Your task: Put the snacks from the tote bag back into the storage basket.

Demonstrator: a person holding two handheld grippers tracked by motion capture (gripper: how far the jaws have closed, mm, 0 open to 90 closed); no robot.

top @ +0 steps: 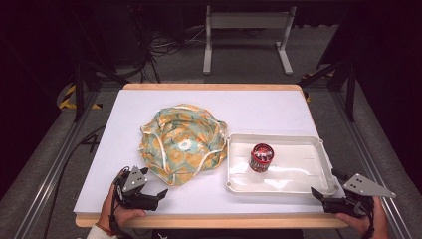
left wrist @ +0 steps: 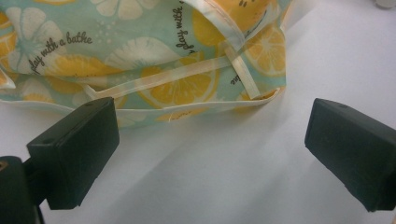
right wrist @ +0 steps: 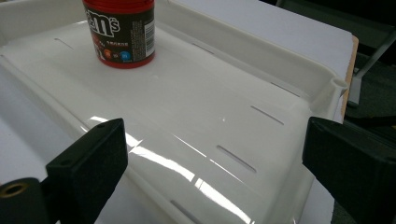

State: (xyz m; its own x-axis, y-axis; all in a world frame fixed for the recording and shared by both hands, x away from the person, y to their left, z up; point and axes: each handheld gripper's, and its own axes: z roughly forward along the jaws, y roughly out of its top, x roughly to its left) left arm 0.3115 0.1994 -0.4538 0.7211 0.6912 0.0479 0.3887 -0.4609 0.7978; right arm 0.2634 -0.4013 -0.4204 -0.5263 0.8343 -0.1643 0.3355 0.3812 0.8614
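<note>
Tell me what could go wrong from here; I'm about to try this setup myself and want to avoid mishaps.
1. The drawstring bag lies crumpled with loose cords; the open left gripper, near its edge, might pinch only one fabric layer or snag a cord.
2. The candy jar stands upright on the glossy tray; a nudge could tip or slide it.
3. The open right gripper sits at the tray's near corner, so it may bump and shift the tray.

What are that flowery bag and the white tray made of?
The bag looks like thin, soft fabric or a coated sheet with a lemon print: it crumples and has sewn cream edging. Which of the two is unclear. The tray looks like glossy moulded plastic, with bright glare streaks and rounded rims.
</note>
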